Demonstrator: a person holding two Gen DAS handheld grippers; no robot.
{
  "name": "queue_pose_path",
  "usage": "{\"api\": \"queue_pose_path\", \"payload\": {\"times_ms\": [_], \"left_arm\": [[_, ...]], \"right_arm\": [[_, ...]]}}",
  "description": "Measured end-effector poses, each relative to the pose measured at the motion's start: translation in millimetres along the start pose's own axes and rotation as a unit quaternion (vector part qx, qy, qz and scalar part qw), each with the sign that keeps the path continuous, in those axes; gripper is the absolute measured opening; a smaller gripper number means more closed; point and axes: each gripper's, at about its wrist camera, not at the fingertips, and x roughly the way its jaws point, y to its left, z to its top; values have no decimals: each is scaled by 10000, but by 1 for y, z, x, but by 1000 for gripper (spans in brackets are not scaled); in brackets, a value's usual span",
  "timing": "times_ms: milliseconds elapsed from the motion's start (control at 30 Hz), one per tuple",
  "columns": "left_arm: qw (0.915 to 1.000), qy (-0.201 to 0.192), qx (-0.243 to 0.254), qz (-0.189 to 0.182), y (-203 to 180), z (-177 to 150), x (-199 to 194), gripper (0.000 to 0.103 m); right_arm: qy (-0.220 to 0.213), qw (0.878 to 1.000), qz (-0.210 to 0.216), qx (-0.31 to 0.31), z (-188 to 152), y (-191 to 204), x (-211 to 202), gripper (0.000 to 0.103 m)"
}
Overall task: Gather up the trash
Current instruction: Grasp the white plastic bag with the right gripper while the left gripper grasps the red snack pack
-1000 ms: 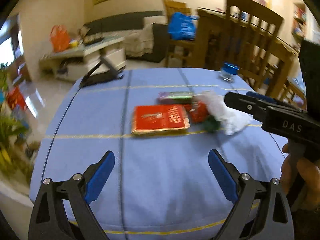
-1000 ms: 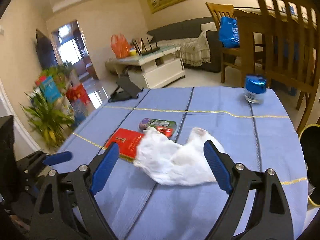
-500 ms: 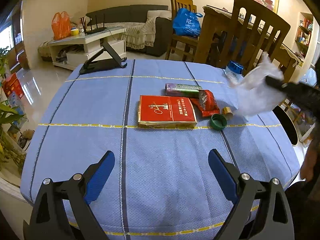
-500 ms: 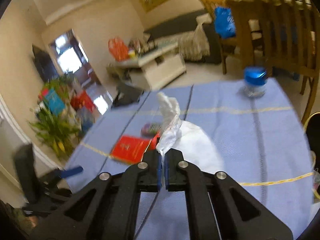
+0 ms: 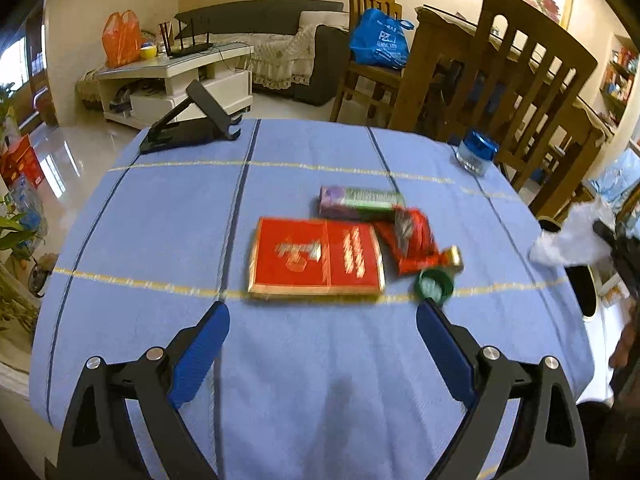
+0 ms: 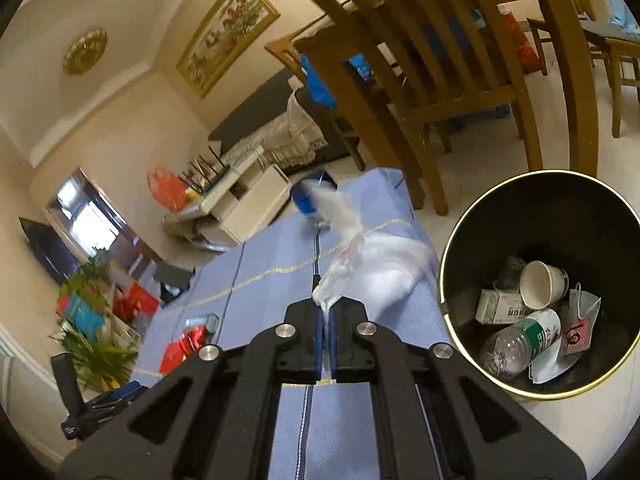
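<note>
My right gripper (image 6: 326,312) is shut on a white plastic bag (image 6: 372,264) and holds it in the air over the table's right edge, beside a black trash bin (image 6: 472,216) on the floor. The bag also shows at the far right of the left wrist view (image 5: 568,240). My left gripper (image 5: 322,344) is open and empty, low over the near part of the blue tablecloth (image 5: 168,216). Ahead of it lie a red flat box (image 5: 316,258), a green-purple packet (image 5: 360,200), a red wrapper (image 5: 412,240), a green cap (image 5: 434,284) and a small gold piece (image 5: 454,257).
The bin holds a plastic bottle (image 6: 524,340), a paper cup (image 6: 544,284), a small carton (image 6: 500,306) and a mask. A blue-lidded jar (image 5: 476,152) stands at the table's far right, a black phone stand (image 5: 188,124) at the far left. Wooden chairs (image 5: 520,92) stand behind.
My right gripper closed on the white bag, lifted it off the table and swung it right toward the bin. The left gripper stayed open over the near table.
</note>
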Motion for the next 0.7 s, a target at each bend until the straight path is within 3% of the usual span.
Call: {"api": "queue_pose_path", "payload": {"times_ms": [167,300,367,400,433,467,600,700], "left_arm": [[9997,-177,188,-40,-45,30,15,91],[9996,138,194,-180,-74,46,47,79],[9995,255,202,-53,-81,47,61,68],[9992,343,214,45,-83,47,69,52],[9986,489,177,65,-83,47,78,29],[9983,576,125,47,-81,46,84,16],[9992,356,29,157,-70,43,74,14],[9999,98,-33,11,-61,41,55,14]], "right_arm": [[74,9998,175,56,1,-2,2,2],[58,9997,238,25,0,2,0,3],[51,9997,252,31,0,2,0,3],[45,9996,261,38,0,2,0,3],[40,9996,271,48,0,2,1,3],[42,9996,285,58,0,2,1,3],[42,9995,325,39,0,4,1,4],[32,9994,355,18,1,6,0,4]]}}
